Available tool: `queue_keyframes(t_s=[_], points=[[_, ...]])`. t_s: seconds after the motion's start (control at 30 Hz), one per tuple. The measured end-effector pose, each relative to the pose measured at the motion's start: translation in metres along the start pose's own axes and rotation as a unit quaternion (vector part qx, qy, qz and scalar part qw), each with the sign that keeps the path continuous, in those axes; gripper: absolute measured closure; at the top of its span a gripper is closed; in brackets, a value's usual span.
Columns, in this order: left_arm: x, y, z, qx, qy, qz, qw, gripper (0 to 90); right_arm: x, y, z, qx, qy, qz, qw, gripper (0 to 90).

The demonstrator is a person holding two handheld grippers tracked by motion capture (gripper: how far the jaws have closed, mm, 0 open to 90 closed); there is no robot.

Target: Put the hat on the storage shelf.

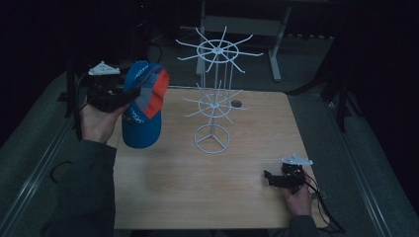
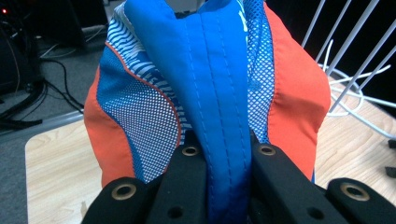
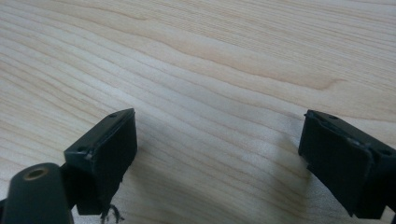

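A blue cap (image 1: 144, 103) with orange and mesh panels hangs in the air over the table's left side, its brim pointing down. My left gripper (image 1: 129, 95) is shut on the cap's blue middle seam; in the left gripper view the cap (image 2: 205, 88) bulges up from between the two black jaws of that gripper (image 2: 229, 172). A white wire rack (image 1: 213, 89) with two tiers of radiating arms stands mid-table, right of the cap. My right gripper (image 1: 268, 177) rests low near the front right corner, and its own view (image 3: 219, 158) has the jaws wide open over bare wood.
The wooden table (image 1: 207, 197) has a small round hole (image 1: 236, 104) behind the rack. A grey metal frame (image 1: 247, 24) stands on the floor beyond the far edge. Cables (image 1: 326, 207) trail off the right front corner. Wire arms of the rack (image 2: 355, 88) lie close beside the cap.
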State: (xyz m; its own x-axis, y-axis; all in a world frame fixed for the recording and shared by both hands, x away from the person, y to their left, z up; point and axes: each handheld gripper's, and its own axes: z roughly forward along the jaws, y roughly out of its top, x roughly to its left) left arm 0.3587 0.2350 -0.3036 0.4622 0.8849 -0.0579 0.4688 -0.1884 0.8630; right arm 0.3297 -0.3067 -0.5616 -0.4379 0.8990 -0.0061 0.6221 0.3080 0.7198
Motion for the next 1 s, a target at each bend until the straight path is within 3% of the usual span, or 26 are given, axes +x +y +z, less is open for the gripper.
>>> queue_keyframes(t_s=[1.0], points=[[-0.003,0.012,-0.016,-0.047,-0.012,0.002,0.9988,89.0,0.000,0.000,0.000,-0.001,0.000,-0.001,1.0000,11.4]])
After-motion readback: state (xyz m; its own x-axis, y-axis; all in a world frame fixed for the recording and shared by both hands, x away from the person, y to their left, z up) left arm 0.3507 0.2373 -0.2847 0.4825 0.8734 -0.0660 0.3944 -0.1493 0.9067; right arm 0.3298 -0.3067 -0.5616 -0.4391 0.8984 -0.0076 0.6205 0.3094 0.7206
